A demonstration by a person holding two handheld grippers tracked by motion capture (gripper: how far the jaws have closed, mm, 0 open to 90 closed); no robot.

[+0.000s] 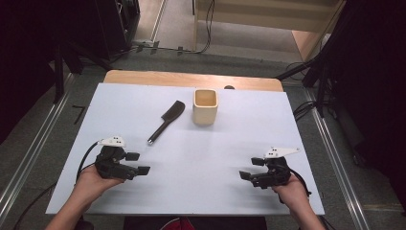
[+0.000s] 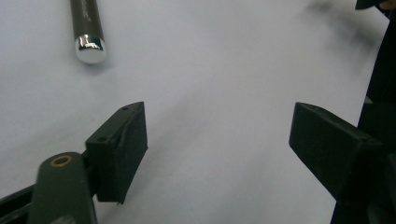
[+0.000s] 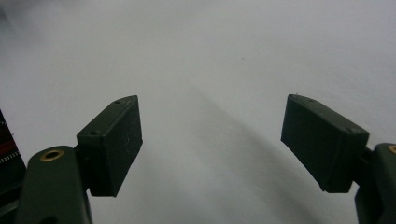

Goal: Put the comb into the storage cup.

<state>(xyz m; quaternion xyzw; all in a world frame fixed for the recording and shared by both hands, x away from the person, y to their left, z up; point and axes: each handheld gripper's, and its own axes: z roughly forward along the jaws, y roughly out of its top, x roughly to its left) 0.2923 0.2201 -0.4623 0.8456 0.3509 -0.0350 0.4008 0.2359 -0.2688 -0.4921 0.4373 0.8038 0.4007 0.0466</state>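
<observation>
Cup [image 1: 205, 107] in high view, spatula [image 2: 87, 28] handle near left jaws

High view over the table [image 1: 191, 158]; tool views low, close to it.

- The table [image 1: 191, 158] wears a plain pale sheet, white with a faint lilac-blue tint, no pattern on it.
- Along its far edge, a strip of warm light-brown wood.
- The brush [image 1: 166, 121] is black all over, dark grey-brown on the handle up close, with a shiny silver cap on the end [image 2: 90, 48].
- The cup [image 1: 205, 107] is cream outside, tan inside.
- Left gripper [image 1: 137, 163]: matt black, topped by a light grey plate, with a brass-coloured ring near one jaw.
- Right gripper [image 1: 251, 168]: same matt black, same light grey plate, brass rings again.
- Floor around is grey.
</observation>
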